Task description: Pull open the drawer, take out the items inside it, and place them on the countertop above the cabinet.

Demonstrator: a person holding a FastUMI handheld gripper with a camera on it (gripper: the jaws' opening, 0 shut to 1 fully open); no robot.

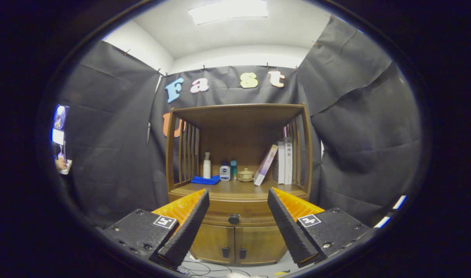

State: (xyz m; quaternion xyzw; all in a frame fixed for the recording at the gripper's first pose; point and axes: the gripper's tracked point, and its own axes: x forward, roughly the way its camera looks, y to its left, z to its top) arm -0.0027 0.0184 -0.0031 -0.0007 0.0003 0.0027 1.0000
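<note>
While fingers [238, 197] gape, countertop [235, 188] carries bottles, books.

Black cloth walls [115, 127] hang in loose folds on 3 sides, pinned up along their top edges. Above them runs a white upper wall [239, 54] and a white ceiling [258, 31] with 1 bright light panel [228, 10] — straight ahead of the tool and high. Low beneath the tool, pale floor [266, 268] shows thin cables [204, 267].
</note>
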